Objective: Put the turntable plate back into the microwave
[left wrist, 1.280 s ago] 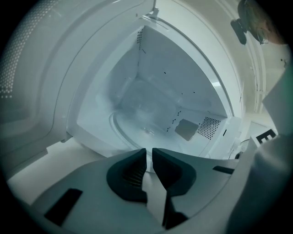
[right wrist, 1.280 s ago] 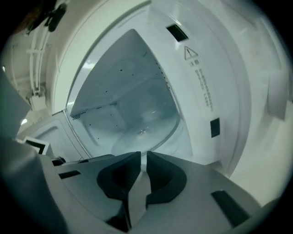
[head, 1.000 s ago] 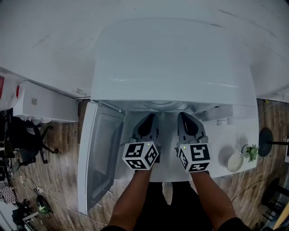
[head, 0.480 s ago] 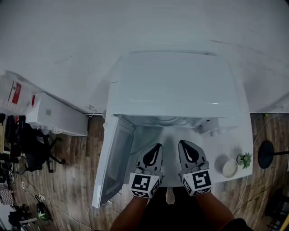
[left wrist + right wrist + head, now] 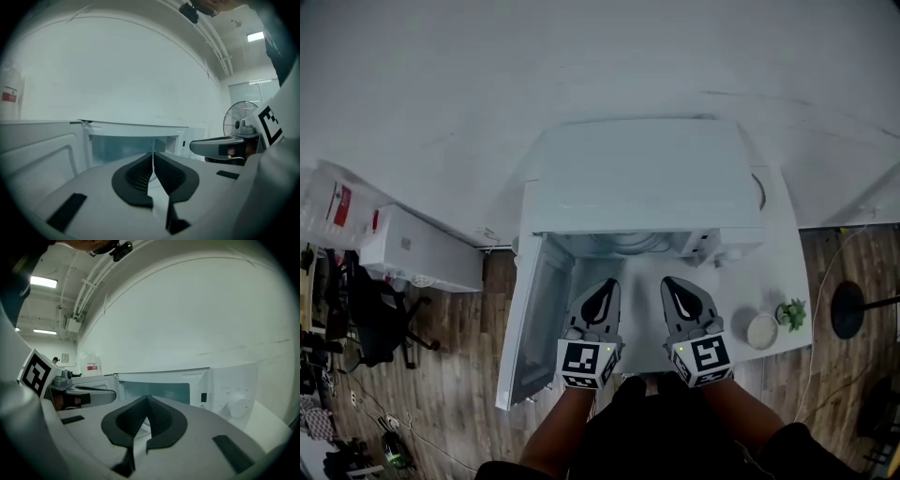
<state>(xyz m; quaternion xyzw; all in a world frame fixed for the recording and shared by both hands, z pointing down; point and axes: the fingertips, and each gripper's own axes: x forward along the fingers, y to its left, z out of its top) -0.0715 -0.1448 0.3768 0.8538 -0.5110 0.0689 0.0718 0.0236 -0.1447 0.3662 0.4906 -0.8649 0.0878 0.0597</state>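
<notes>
The white microwave (image 5: 647, 173) stands on a table with its door (image 5: 534, 314) swung open to the left. Inside the cavity I see the curved rim of the glass turntable plate (image 5: 630, 247) lying flat. My left gripper (image 5: 606, 285) and right gripper (image 5: 669, 282) hover side by side in front of the opening, outside the cavity, both pointing at it. Both are shut with nothing between the jaws. The left gripper view shows its closed jaws (image 5: 152, 152) before the cavity (image 5: 126, 146). The right gripper view shows its closed jaws (image 5: 147, 398) and the control knob (image 5: 237, 404).
On the white table (image 5: 783, 272) right of the microwave stand a small potted plant (image 5: 790, 312) and a white bowl (image 5: 761, 330). A white box (image 5: 417, 253) and an office chair (image 5: 375, 319) stand on the wooden floor at left. A fan base (image 5: 853, 309) stands at right.
Both grippers have drawn back from the microwave's mouth toward the person. The head view has backed off, so the microwave looks smaller and farther away.
</notes>
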